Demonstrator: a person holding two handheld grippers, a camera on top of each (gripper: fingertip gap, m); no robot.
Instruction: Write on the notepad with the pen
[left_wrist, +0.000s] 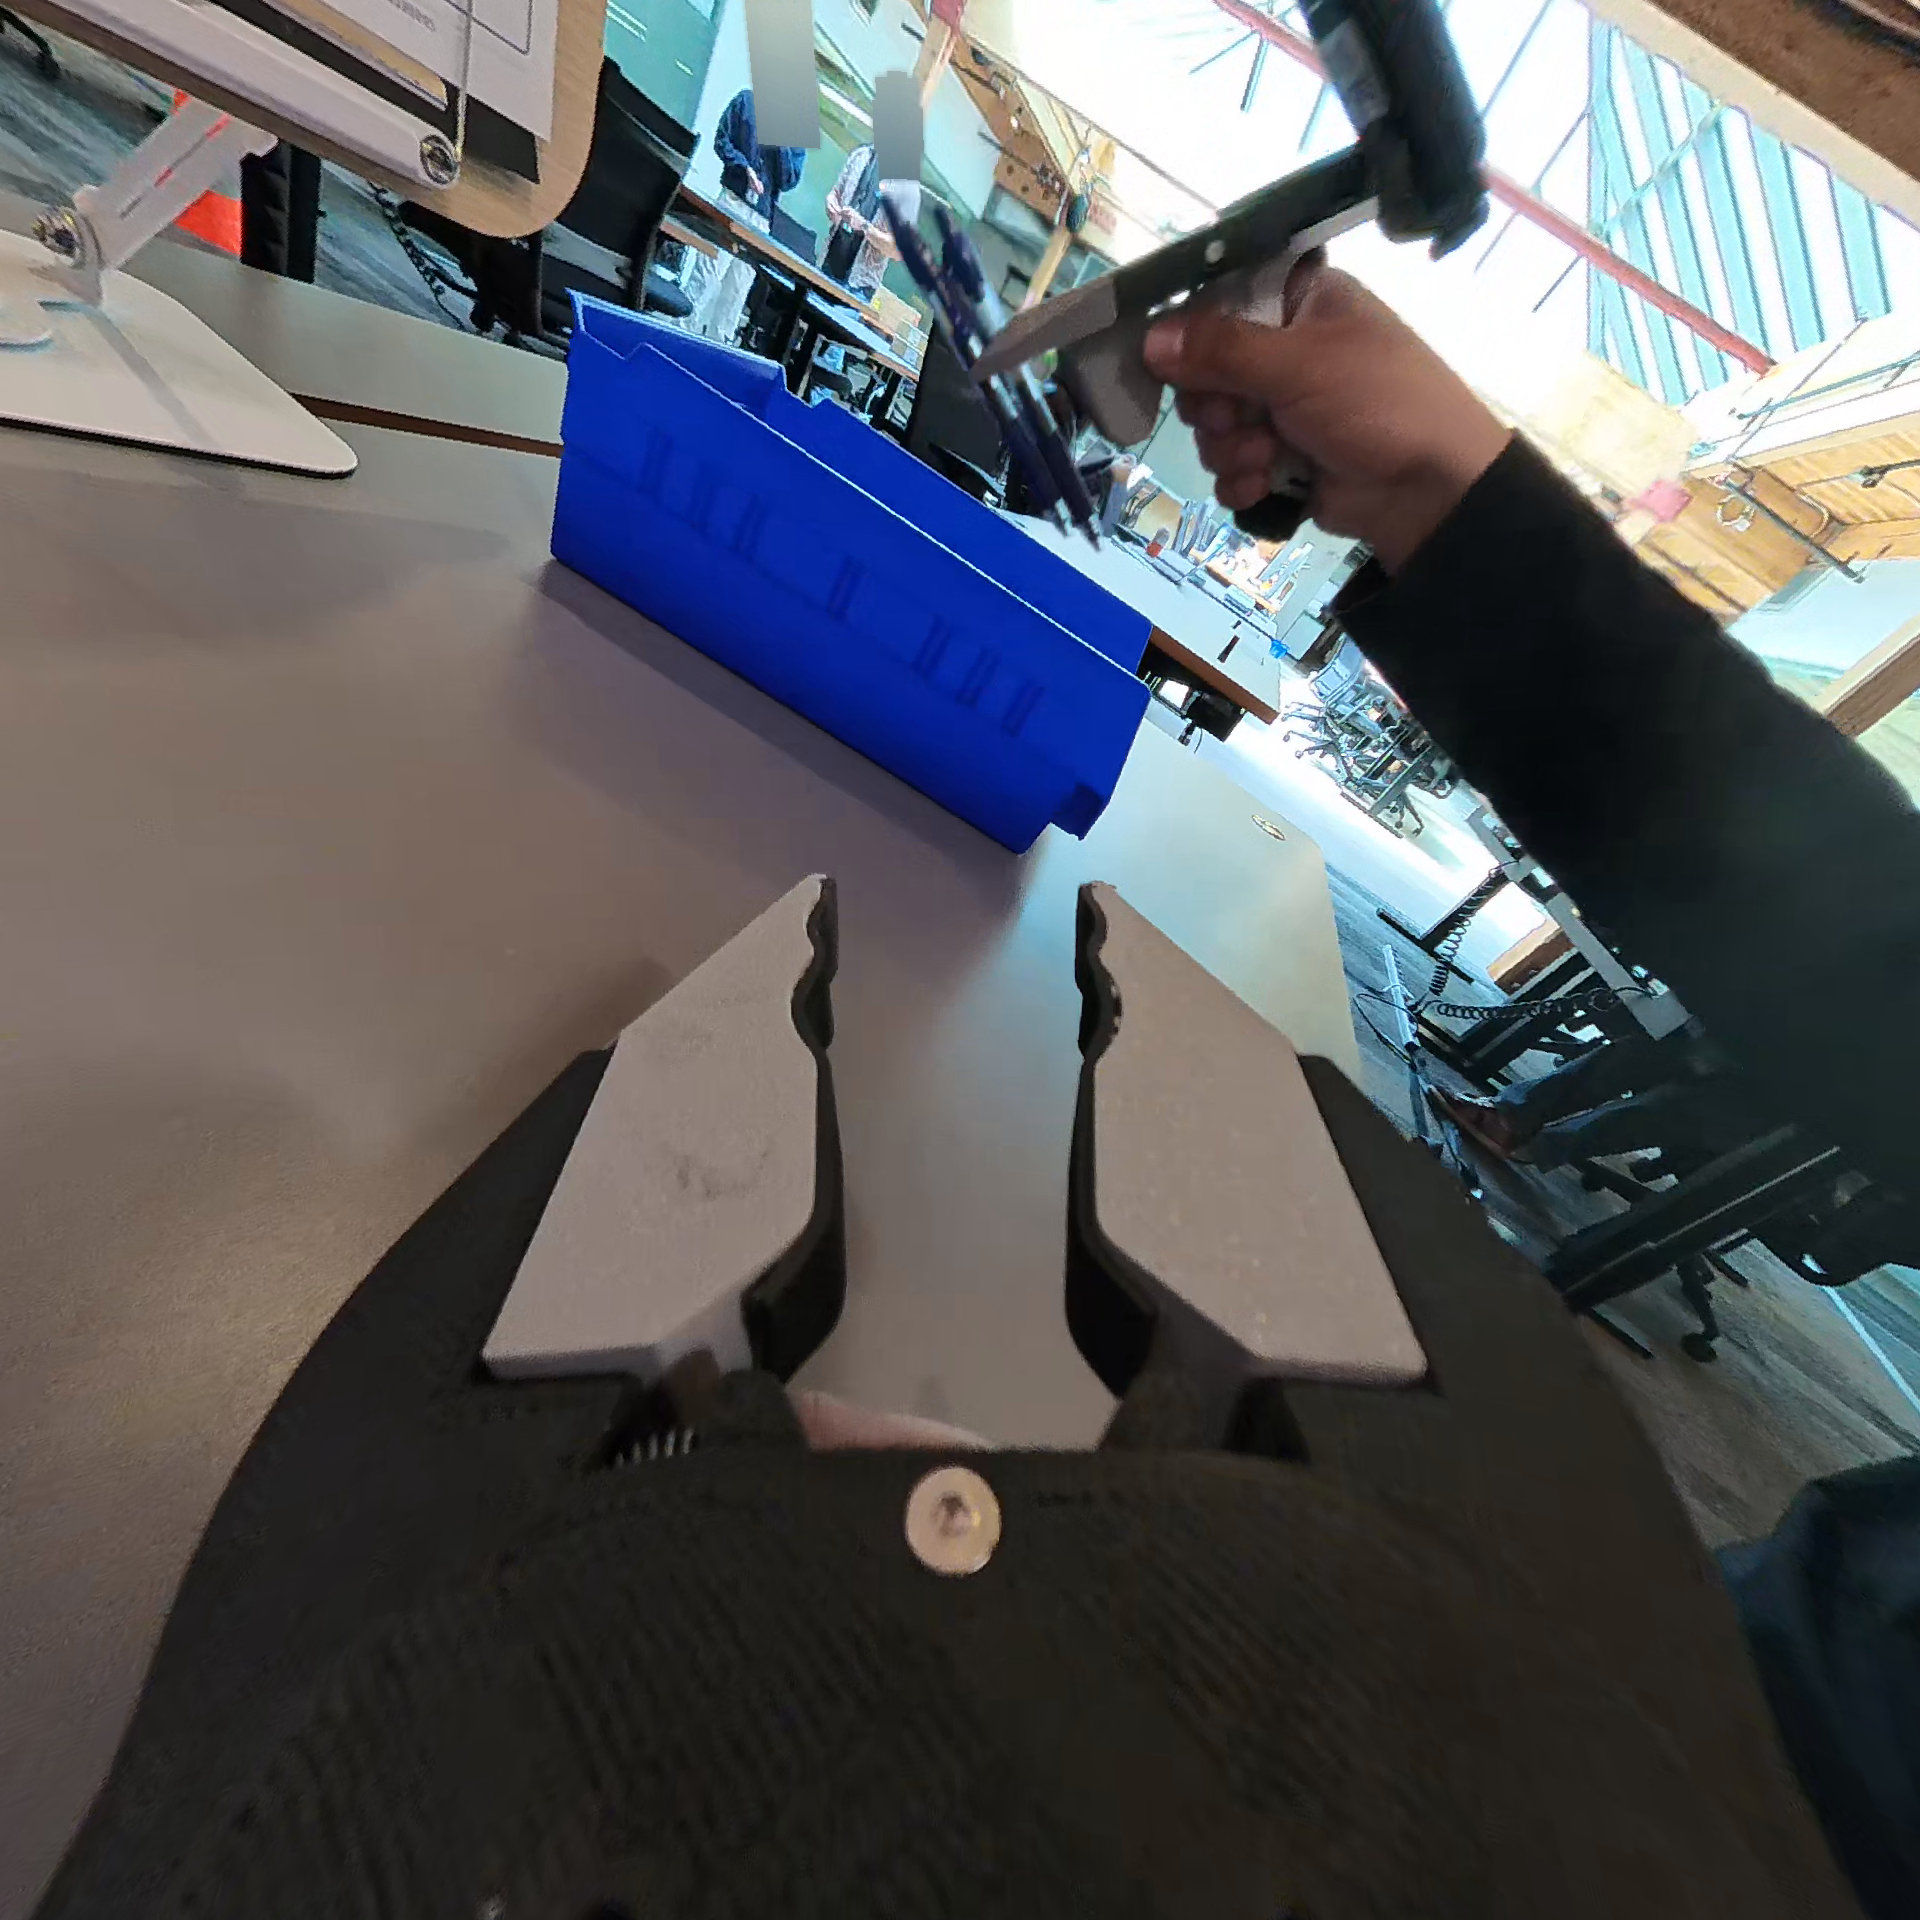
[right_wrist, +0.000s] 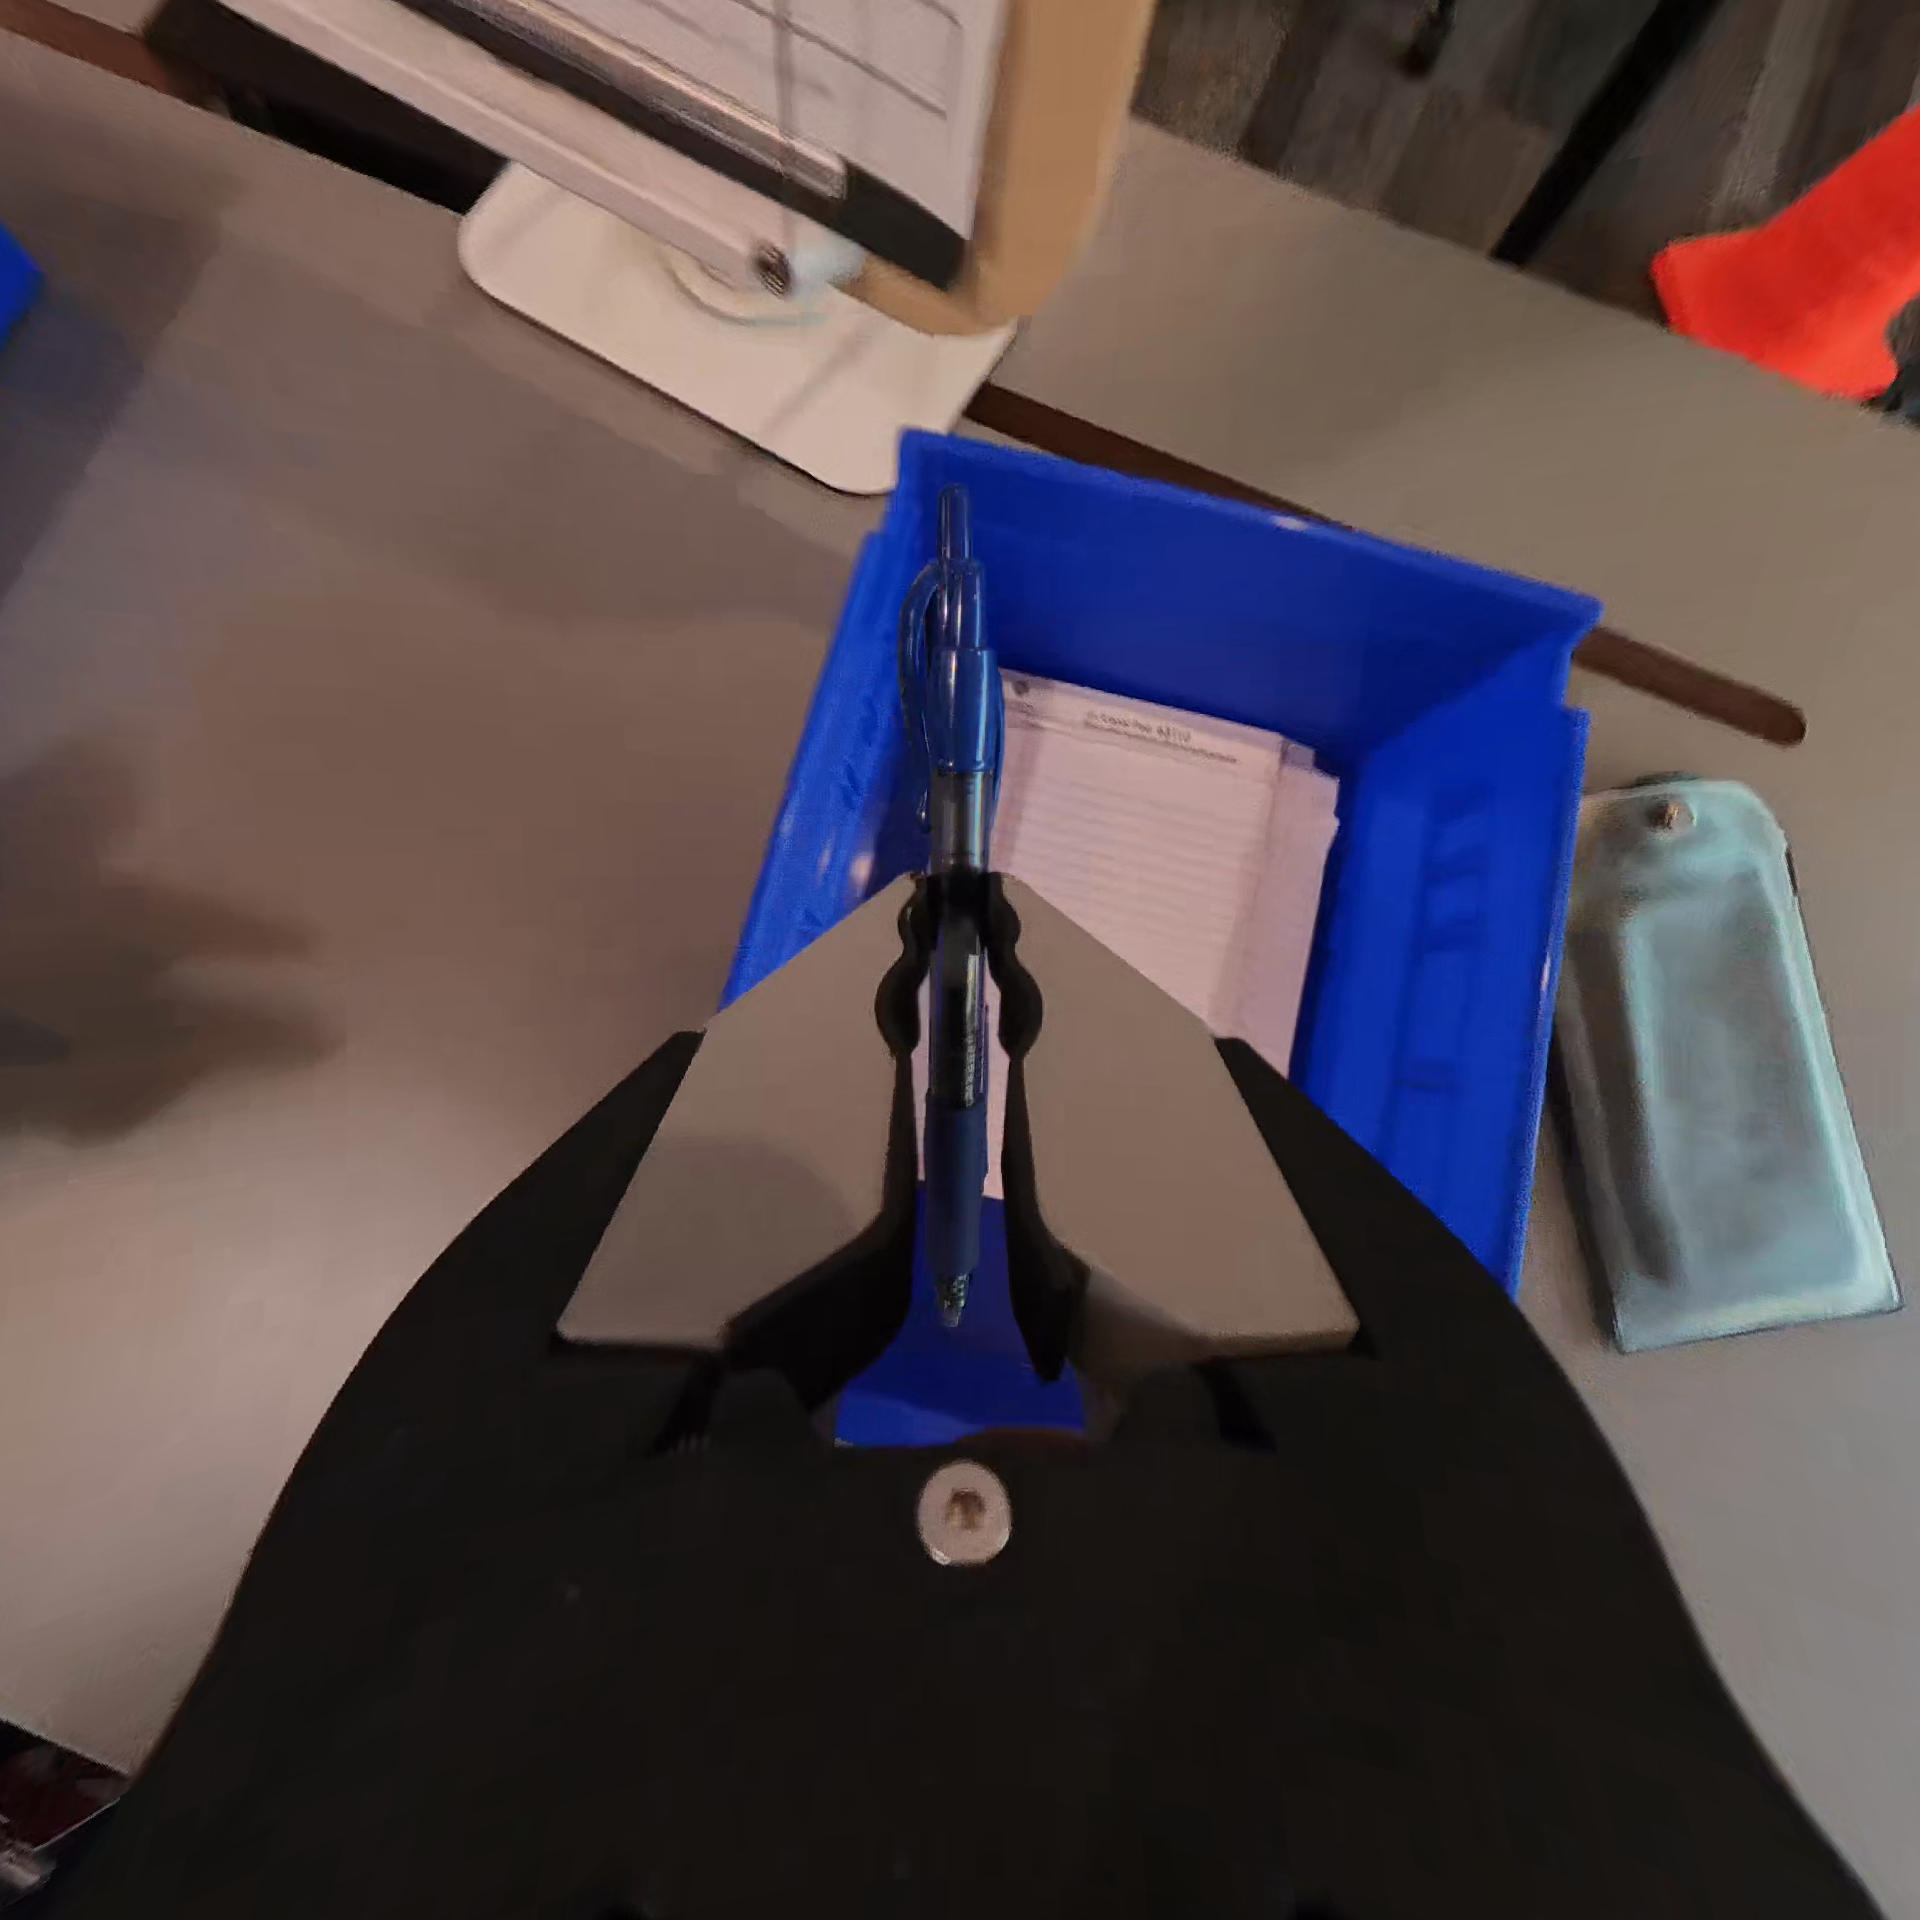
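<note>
The right claw (right_wrist: 958, 896) is squeezed tight on a dark blue click pen with a see-through middle (right_wrist: 954, 831). The pen sits between the two grey fingers (right_wrist: 790, 1122), its clicker end sticking out past the tips and its writing tip pointing back toward the claw's black body. This claw hangs in the air over a bright blue plastic box with an open top (right_wrist: 1444, 935). A white lined paper notepad (right_wrist: 1143, 831) lies flat at the bottom of the box, under the pen. The box stands on the smooth grey bench (right_wrist: 416, 727), and a pale blue-grey flat pouch with a snap (right_wrist: 1714, 1091) lies just beside it. The left claw (left_wrist: 956, 894) is low over the bench with its grey fingers apart and nothing between them, near the blue box (left_wrist: 831, 592). A hand in a dark sleeve (left_wrist: 1320, 416) holds the right claw up high
</note>
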